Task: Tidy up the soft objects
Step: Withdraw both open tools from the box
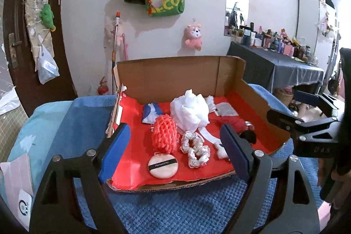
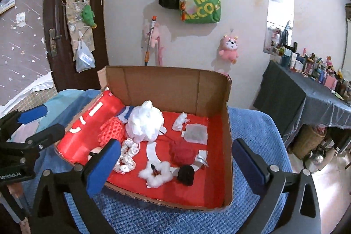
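the left hand-held gripper hangs wide open and empty above the near edge of the cardboard box, and the right hand-held gripper is also spread wide with nothing between its pads. the box stands on a blue towel and has a red floor. inside it lie the soft things: a white mesh puff in the middle, an orange net sponge touching its left side, a patterned scrunchie in front, and a round powder puff near the front edge (it has a black band). a red yarn ball and a black pompom lie more to the right.
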### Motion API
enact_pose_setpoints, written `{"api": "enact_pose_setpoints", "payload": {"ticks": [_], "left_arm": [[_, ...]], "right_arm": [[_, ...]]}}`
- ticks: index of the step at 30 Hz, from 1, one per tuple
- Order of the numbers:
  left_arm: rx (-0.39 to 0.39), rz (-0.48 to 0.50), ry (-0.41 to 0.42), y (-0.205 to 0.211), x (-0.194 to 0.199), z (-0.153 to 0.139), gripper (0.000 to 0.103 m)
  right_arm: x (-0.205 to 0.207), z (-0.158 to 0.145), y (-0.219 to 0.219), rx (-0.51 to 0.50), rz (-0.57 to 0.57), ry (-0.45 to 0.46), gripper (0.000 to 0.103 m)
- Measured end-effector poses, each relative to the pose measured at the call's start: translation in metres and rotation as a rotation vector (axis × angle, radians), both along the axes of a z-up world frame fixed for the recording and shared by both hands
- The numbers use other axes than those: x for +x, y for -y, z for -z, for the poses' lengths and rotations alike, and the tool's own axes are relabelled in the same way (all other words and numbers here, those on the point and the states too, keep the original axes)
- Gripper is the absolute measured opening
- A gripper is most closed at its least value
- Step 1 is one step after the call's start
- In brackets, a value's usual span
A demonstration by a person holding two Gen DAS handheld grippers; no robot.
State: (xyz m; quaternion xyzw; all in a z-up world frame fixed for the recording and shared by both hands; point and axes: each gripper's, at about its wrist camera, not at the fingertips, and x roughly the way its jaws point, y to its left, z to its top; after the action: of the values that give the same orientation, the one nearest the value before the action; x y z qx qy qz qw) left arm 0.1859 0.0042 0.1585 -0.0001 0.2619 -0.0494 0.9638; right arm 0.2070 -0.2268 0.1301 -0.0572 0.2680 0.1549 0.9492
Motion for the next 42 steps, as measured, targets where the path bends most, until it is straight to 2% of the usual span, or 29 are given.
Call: {"api": "enact_pose_setpoints", "payload": {"ticks": [8,15,23,31,42], "left_arm": [[-0.014,-0.009,-0.019,0.002,0.027,0.044,0.084],[-0.004,-0.011,-0.042,0.005,0.048,0.068,0.084],[0.046,-0.032,-0.037,0.006,0.056,0.085,0.084],[0.016,-0.048,-0.057,-0.001,0.059,0.089,0.084],[0.023,-0.047,-0.074,0.0,0.061,0.093,0.084]], "right_arm": [[0.014,0.043,0.001,-0.003,0.052,0.013,0.103],[0.031,0.071,-0.001,-0.014,0.073,0.023,0.103],[0.041,0.086,0.004,0.001,0.089,0.001,0.103],[0.04,0.092,0.0,-0.009,0.083,0.0,0.103],[0.041,0.092,-0.002,-0.014,0.095,0.008,0.103]]}}
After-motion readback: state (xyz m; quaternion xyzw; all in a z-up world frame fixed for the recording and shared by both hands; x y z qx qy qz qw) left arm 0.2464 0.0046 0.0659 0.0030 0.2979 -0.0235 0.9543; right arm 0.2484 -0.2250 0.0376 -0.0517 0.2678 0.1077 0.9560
